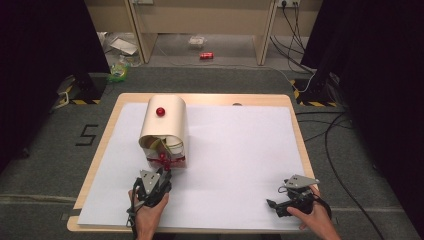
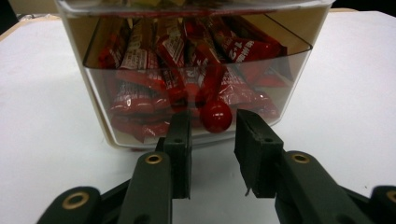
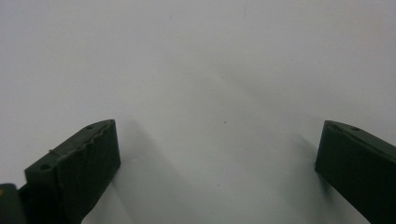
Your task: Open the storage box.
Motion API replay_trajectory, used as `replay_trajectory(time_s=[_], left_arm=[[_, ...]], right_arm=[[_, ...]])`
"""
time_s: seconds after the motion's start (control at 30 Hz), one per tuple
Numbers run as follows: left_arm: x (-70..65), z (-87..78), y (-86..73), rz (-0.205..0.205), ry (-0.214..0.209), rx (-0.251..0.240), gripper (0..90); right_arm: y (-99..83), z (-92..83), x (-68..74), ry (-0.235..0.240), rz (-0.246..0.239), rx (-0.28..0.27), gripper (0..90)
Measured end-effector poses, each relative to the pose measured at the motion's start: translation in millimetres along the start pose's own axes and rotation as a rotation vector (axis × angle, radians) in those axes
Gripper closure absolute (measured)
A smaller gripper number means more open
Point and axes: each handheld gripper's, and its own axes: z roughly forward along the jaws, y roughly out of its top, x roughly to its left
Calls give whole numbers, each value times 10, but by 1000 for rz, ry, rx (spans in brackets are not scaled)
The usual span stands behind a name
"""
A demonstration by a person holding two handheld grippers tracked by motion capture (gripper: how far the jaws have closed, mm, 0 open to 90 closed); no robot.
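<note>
Left gripper (image 2: pixel 212 135) at the container's (image 1: pixel 165 125) clear front, jaws apart either side of the red knob (image 2: pixel 216 115), not pressing it. Right gripper (image 3: pixel 217 154) wide apart over white paper (image 3: pixel 210 70).

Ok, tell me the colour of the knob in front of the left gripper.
Red knob, glossy; the left gripper view shows it best.

Clear glossy plastic bin (image 2: pixel 196 70), shiny red foil packets (image 2: pixel 140 60), matt white paper (image 1: pixel 240 150).

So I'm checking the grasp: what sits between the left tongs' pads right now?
In the left gripper view, the drawer's red knob sits between the left tongs, untouched.
</note>
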Motion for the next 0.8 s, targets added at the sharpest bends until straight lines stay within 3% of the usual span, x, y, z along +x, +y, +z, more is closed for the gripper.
replay_trajectory(time_s=[0.53, 0.8], left_arm=[[-113, 47, 1, 8, 75, 4, 727], [-111, 38, -4, 14, 72, 5, 735]], right_arm=[[0, 0, 0, 0, 0, 0, 4], [0, 0, 1, 0, 0, 0, 4]])
